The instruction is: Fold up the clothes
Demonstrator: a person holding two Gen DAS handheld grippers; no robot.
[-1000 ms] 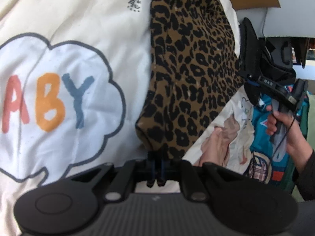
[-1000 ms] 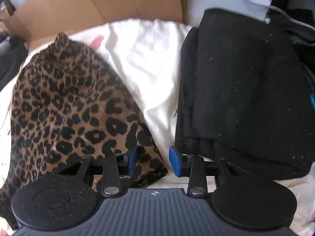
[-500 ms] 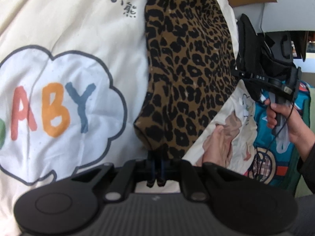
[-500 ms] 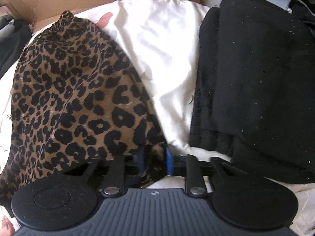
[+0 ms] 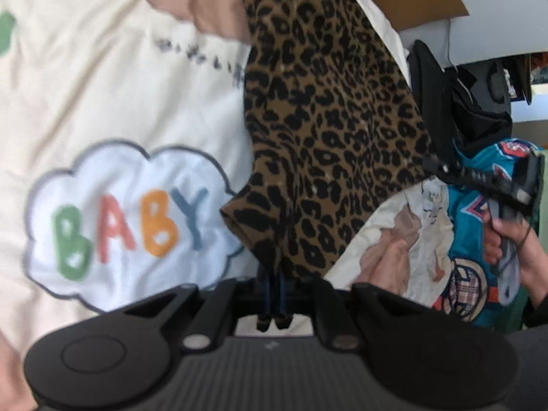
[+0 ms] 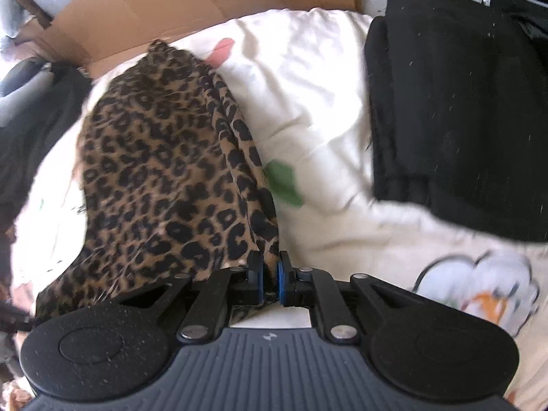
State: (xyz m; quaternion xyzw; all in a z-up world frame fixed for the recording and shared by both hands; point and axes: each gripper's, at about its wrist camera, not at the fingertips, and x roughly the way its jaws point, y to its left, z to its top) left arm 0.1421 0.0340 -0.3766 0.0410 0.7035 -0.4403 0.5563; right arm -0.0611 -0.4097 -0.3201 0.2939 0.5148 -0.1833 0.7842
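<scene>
In the left wrist view, the left tongs [image 5: 273,286] are pressed together on the lower corner of the leopard cloth [image 5: 328,130], which stretches up and away from them over a cream blanket [image 5: 113,78]. Just left of the cloth, the blanket shows a white cloud patch [image 5: 126,219] spelling BABY. Right of the cloth, a hand [image 5: 510,243] grips the handle of the right tongs, near a teal garment [image 5: 469,226]. In the right wrist view, the right tongs [image 6: 270,279] are closed on the near edge of the leopard cloth [image 6: 161,178], with fabric pinched between the blue pads [image 6: 281,279]. The cloth spreads left and away from them across the blanket [image 6: 315,102]. A folded black garment [image 6: 459,102] lies well right of the cloth, on the blanket. Cardboard [image 6: 191,3] stands beyond the cloth's far end.
</scene>
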